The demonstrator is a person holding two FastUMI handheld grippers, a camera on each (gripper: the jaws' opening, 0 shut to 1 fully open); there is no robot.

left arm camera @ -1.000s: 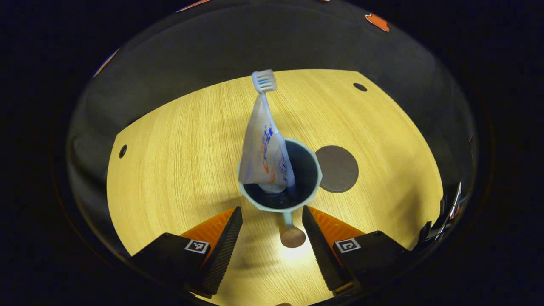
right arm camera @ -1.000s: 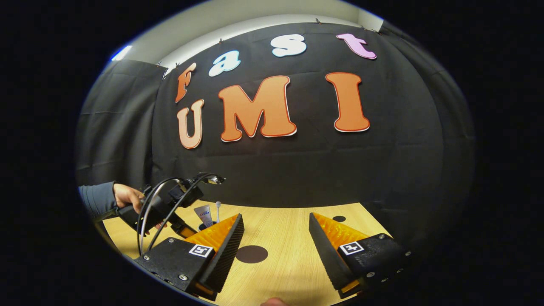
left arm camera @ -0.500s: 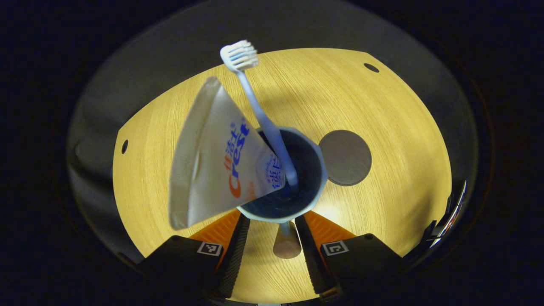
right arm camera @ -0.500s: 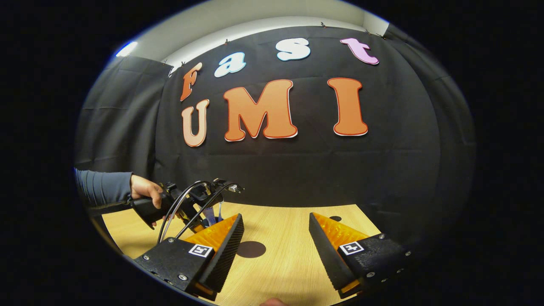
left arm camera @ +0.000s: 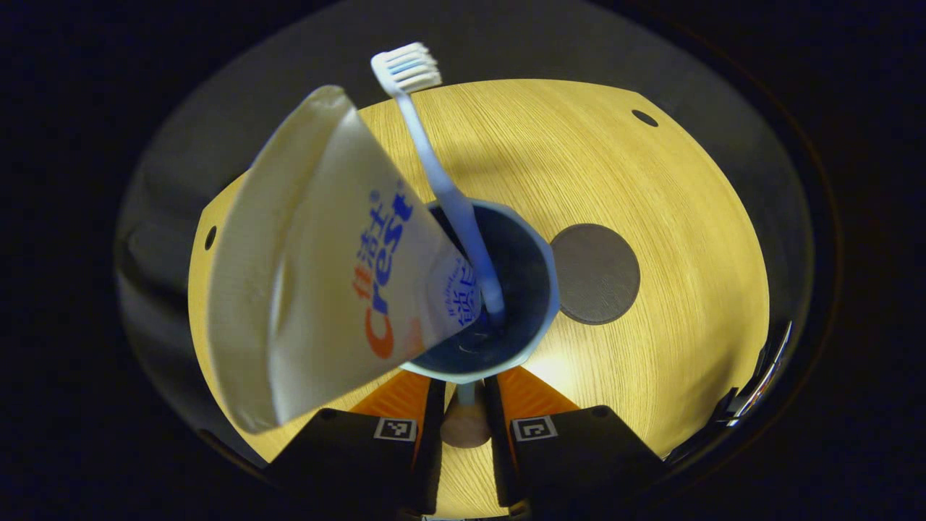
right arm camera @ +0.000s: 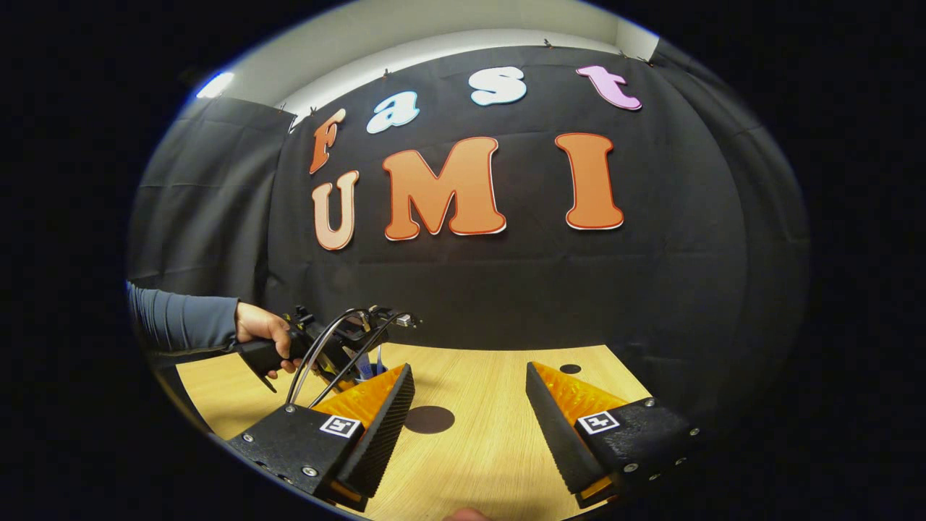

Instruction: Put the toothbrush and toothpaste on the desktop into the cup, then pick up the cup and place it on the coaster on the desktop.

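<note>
L tool: fingers drawn close together on either side of the cup's handle, looks clamped on it, tho the contact itself is partly hidden under the cup rim, so that's a judgement. Cup sits just ahead of the fingertips, seen from above. Toothbrush and toothpaste both stand in it already; the tube leans out far to the tool's left and toward the camera, brush leans up and away. Coaster lies on the desk just to the right of the cup, beside it, not under it.

R tool: fingers wide apart, holding nothing, hovering over the desk w/ the coaster ahead between its fingers. Off to its left a hand holds the other tool.

Step in hand, prob: grip the handle, lift, carry cup right onto coaster.

Risks:
- Handle is thin w/ a round knob end; a grip on that alone could let the cup swing or rotate when lifted.
- Tube is top-heavy and leaning well out over the rim. A quick or tilted lift could tip it out, or pull the cup over to the left.
- Coaster barely bigger than the cup, so an off-centre set-down leaves it half on the edge.
</note>
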